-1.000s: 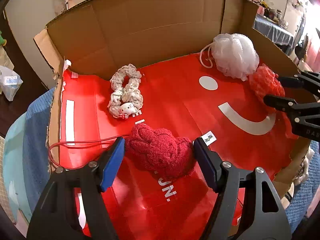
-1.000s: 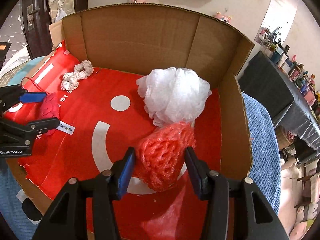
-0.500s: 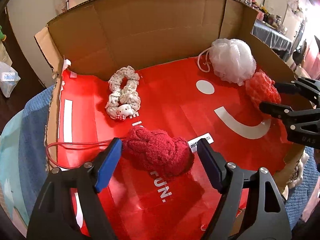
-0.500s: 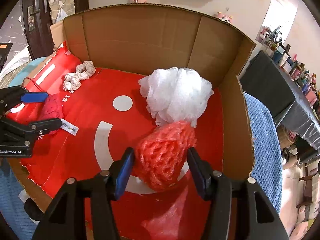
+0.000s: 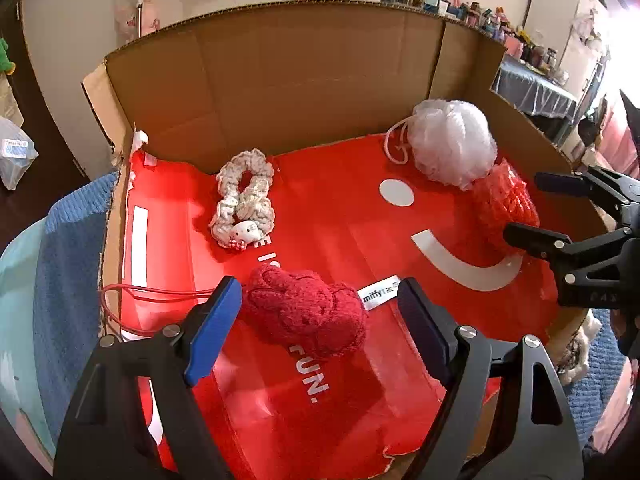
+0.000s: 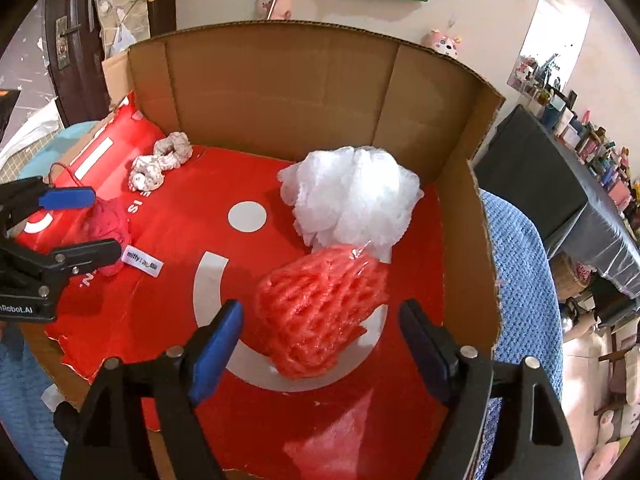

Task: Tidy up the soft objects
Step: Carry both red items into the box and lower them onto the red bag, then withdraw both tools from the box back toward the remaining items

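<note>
A fluffy red plush piece [image 5: 308, 312] lies on the red paper bag [image 5: 340, 220] lining the cardboard box [image 5: 280, 80]. My left gripper [image 5: 316, 288] straddles it, open, with a gap at its right pad. A red foam net [image 6: 320, 312] lies against a white mesh bath pouf [image 6: 352, 200] in the right corner. My right gripper [image 6: 320, 308] is around the net, its jaws opening and both pads clear of it. Two cream scrunchies [image 5: 244, 200], one with a small white cat charm, lie near the back wall.
The box walls rise at the back and right [image 6: 460, 208]; its front is low. A red cord handle [image 5: 152, 292] loops at the left edge. A blue knit blanket [image 6: 516, 272] lies under and around the box. A cluttered dark table [image 6: 580, 184] stands to the right.
Both grippers have spread their fingers. The left pads have come off the red plush piece and the right pads off the red foam net; both things now rest on the bag.
</note>
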The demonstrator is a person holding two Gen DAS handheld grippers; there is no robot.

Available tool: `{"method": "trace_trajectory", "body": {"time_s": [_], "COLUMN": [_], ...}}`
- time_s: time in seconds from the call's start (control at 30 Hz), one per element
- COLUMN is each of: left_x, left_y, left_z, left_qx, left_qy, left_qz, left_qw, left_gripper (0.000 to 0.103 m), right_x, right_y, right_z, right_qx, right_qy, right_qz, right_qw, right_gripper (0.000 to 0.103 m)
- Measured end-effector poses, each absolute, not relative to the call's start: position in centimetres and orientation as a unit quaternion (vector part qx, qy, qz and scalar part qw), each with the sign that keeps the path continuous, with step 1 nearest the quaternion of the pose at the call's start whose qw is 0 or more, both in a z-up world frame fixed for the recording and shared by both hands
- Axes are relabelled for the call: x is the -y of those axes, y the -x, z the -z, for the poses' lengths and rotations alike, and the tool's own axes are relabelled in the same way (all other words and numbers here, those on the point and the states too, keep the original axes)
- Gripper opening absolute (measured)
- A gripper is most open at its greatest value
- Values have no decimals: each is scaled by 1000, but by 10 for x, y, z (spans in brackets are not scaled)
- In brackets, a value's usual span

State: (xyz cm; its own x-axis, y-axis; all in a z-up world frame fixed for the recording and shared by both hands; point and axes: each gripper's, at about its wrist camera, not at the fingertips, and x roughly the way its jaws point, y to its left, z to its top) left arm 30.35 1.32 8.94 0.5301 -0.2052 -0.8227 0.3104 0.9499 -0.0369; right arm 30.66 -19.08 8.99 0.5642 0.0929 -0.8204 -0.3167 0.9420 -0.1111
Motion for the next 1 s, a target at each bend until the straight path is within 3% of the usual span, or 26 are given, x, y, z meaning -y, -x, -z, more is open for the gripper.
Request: {"method": "trace_trajectory", "body": {"time_s": [0.37, 0.5, 0.87, 1.0], "left_x": [-15, -19, -22, -23], "left_y": [-282, -266, -196, -160], "left_z": [-112, -126, -170, -183], "left_qx": [-428, -406, -309, -275], "left_qy": [-28, -9, 31, 40], "left_qz": [157, 162, 162, 159], "left_qw": [889, 899, 937, 947], "left_gripper": [83, 95, 102, 103], "right_x": [209, 214, 224, 226], "right_y": [-296, -284, -207, -173], "right_z": [-109, -123, -177, -188], "right_qx": [-432, -418, -317, -281], "right_qy": [89, 70, 26, 24], "right_qz": [-115, -120, -145, -140], "right_qw": [890, 898, 937, 949], "right_gripper": [82, 83, 103, 103]}}
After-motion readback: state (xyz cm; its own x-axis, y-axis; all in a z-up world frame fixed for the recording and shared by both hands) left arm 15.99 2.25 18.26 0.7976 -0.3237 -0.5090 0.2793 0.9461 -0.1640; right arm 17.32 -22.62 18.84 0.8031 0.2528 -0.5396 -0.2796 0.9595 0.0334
